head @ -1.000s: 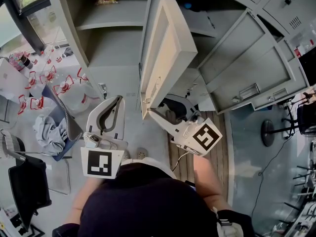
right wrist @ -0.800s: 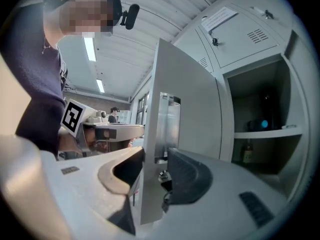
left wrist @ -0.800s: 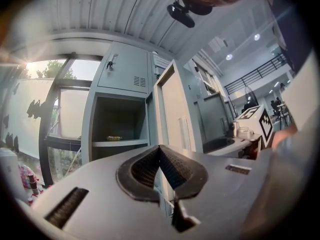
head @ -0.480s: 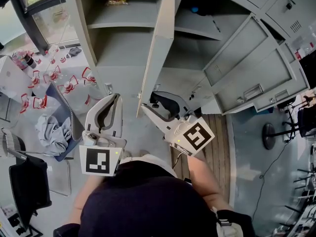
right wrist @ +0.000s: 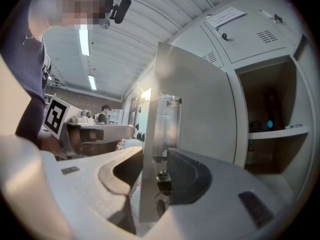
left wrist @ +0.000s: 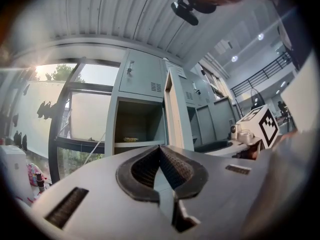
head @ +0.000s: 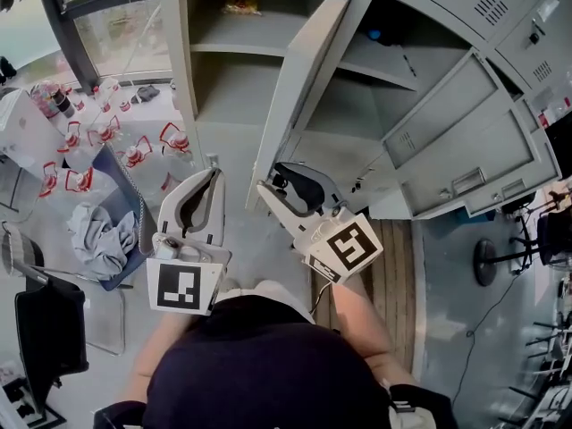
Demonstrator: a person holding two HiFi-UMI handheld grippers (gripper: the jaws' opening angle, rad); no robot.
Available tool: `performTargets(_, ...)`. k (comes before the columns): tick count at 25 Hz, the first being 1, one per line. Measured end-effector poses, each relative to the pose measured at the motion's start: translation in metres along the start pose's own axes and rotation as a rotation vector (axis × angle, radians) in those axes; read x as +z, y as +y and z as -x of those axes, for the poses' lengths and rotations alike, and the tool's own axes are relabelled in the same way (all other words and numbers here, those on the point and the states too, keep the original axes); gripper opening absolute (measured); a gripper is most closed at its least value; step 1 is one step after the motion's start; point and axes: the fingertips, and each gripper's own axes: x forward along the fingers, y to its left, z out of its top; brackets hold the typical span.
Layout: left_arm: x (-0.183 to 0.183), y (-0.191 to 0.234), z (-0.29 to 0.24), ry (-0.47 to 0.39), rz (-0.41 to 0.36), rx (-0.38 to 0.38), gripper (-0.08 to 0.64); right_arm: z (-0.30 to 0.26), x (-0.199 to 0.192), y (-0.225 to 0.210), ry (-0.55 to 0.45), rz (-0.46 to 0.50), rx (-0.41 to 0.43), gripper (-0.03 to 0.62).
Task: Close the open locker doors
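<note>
A bank of grey lockers fills the top of the head view. The middle locker door [head: 313,79] stands open, nearly edge-on to me. My right gripper [head: 271,182] is at its lower free edge. In the right gripper view the door [right wrist: 195,109] runs between the jaws of the right gripper [right wrist: 156,154], which have just been closing a little onto it, beside the latch [right wrist: 167,129]. My left gripper [head: 213,179] hangs shut and empty to the left, facing the open left compartment [left wrist: 137,129]; the tips of the left gripper [left wrist: 160,148] meet. A second open door [head: 465,123] juts out on the right.
A yellow packet [head: 241,7] lies on the left compartment's shelf. Plastic bottles with red labels [head: 107,141] stand on the floor at the left beside a blue bin [head: 134,204] of cloth and a black chair [head: 49,338]. A chair base [head: 487,239] is at the right.
The middle door showed its broad inner face a second ago and now shows almost edge-on. My right gripper stayed at its free edge. The lockers have shifted right in the head view.
</note>
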Motion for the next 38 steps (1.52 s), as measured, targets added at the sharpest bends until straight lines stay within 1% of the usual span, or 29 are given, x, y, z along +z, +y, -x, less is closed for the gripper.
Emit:
performTargets(5, -0.005, 0.017, 0.006, 0.002, 0.011, 0.015, 0.003, -0.023, 0.0, 0.007, 0.004, 0.009, -0.036, 0.149)
performTargets(9, -0.007, 0.026, 0.009, 0.004, 0.014, 0.02, 0.003, -0.039, 0.002, 0.01, 0.028, 0.066, -0.064, 0.147)
performTargets(11, -0.007, 0.03, 0.011, 0.004, 0.019, 0.027, 0.003, -0.047, 0.004, 0.011, 0.033, 0.071, -0.069, 0.147)
performTargets(17, -0.007, 0.043, 0.014, -0.001, 0.023, 0.05, 0.003, -0.067, 0.019, 0.009, 0.004, 0.022, -0.065, 0.147)
performTargets(20, -0.006, 0.05, 0.017, -0.003, 0.018, 0.064, 0.003, -0.076, 0.019, 0.009, 0.013, 0.017, -0.065, 0.144)
performTargets(22, -0.007, 0.055, 0.019, -0.001, 0.019, 0.074, 0.003, -0.079, 0.019, 0.009, 0.008, 0.009, -0.066, 0.127)
performTargets(26, -0.011, 0.065, 0.023, 0.003, 0.023, 0.091, 0.003, -0.088, 0.019, 0.009, 0.002, -0.021, -0.065, 0.121)
performTargets(31, -0.015, 0.073, 0.024, 0.014, 0.027, 0.104, 0.003, -0.101, 0.019, 0.007, 0.009, -0.043, -0.08, 0.115)
performTargets(38, -0.017, 0.09, 0.02, 0.013, 0.017, 0.118, 0.003, -0.122, 0.019, 0.004, 0.007, -0.045, -0.108, 0.114)
